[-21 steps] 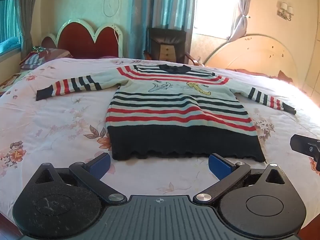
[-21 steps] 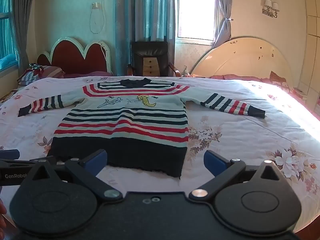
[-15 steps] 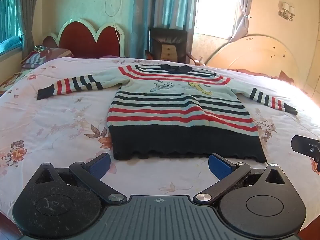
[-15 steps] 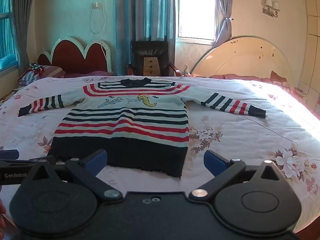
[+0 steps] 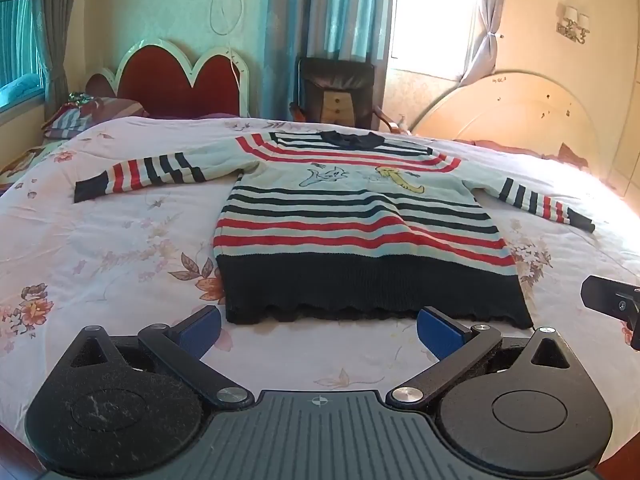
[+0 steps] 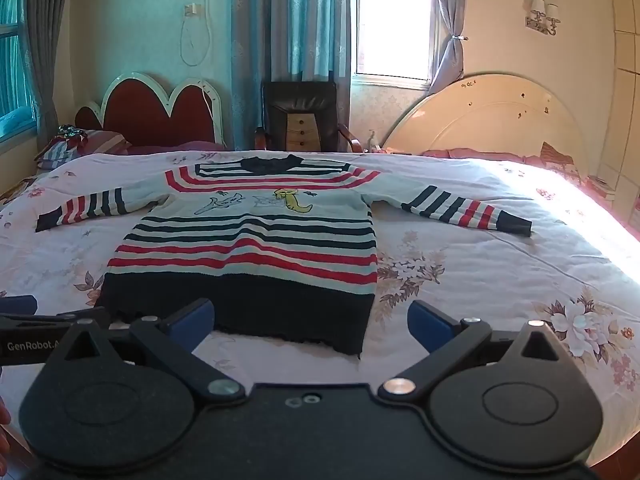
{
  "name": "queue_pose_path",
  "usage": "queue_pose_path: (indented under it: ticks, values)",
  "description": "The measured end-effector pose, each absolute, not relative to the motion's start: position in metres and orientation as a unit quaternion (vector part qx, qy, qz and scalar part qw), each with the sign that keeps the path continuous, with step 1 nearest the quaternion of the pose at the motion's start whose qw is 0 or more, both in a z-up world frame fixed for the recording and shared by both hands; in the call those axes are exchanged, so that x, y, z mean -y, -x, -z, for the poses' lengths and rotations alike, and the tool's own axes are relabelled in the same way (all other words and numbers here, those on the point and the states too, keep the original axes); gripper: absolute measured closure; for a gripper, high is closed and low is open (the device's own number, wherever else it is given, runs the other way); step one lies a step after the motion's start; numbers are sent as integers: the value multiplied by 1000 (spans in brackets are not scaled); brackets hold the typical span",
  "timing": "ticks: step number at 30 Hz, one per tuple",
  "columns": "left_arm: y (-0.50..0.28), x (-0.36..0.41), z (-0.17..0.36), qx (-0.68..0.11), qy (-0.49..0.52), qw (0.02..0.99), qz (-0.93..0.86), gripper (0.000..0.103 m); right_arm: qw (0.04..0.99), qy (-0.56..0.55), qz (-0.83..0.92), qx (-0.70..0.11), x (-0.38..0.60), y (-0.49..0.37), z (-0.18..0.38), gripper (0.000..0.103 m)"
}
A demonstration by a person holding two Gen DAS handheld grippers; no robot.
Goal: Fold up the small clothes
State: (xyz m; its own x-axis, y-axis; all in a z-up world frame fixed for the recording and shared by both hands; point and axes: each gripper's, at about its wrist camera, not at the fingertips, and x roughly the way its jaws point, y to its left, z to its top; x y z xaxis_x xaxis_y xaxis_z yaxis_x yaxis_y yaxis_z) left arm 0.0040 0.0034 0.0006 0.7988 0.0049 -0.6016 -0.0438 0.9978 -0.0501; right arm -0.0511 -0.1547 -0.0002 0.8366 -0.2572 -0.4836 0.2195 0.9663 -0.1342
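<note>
We hold our left gripper (image 5: 318, 330) and right gripper (image 6: 311, 326) just short of the near hem, both with jaws wide apart and empty. Past them the striped sweater (image 5: 360, 224) lies flat on the floral bed (image 5: 100, 248), sleeves spread left and right, collar far. A dark chair (image 6: 300, 116) stands beyond.

"GenRobot" in white letters, cut off, on the left hand-held gripper (image 6: 24, 322) side bar
</note>
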Motion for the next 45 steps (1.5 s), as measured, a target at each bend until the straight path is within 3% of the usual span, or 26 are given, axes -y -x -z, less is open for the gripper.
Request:
queue_pose_path:
  ticks: [45]
  values:
    - [-3,1,-2,-316,23,948,-5,0,957,35,132,-256,157,54,-2,1]
